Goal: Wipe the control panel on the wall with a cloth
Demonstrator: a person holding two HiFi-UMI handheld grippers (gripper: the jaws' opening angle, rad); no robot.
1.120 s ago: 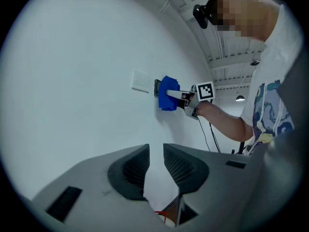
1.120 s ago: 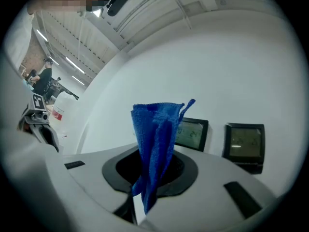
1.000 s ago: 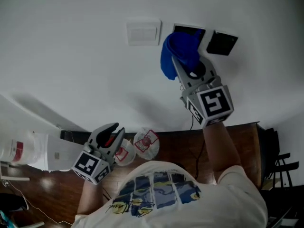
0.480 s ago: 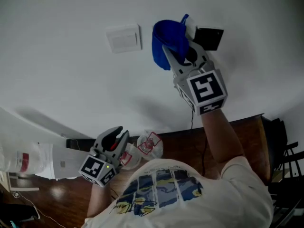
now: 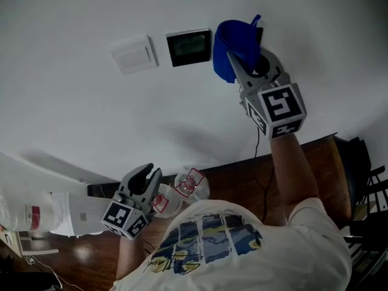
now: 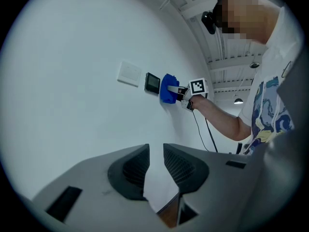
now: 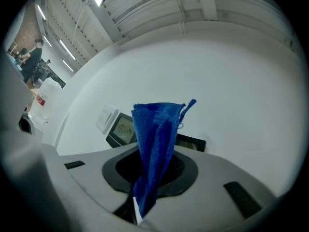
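On the white wall [image 5: 66, 120], the blue cloth [image 5: 231, 42] hangs bunched just to the right of the dark-screened control panel [image 5: 189, 46], which has a white switch plate [image 5: 134, 54] beside it on its other side. The right gripper [image 5: 245, 63] is raised to the wall with its jaws clamped on the cloth; the right gripper view shows the fabric standing up in folds from between the closed jaws. A second dark panel [image 7: 191, 142] peeks out from behind the cloth on its right, and the cloth seems to lie against it, though the contact itself is hidden. The left gripper [image 5: 150, 174] is held low and well apart from the panels, near the person's chest. Its jaws are slightly spread, a narrow gap between them with only bare wall showing through. Below, on the wood floor [image 5: 233, 187], a white jug with a red label [image 5: 27, 214] stands at the far left.
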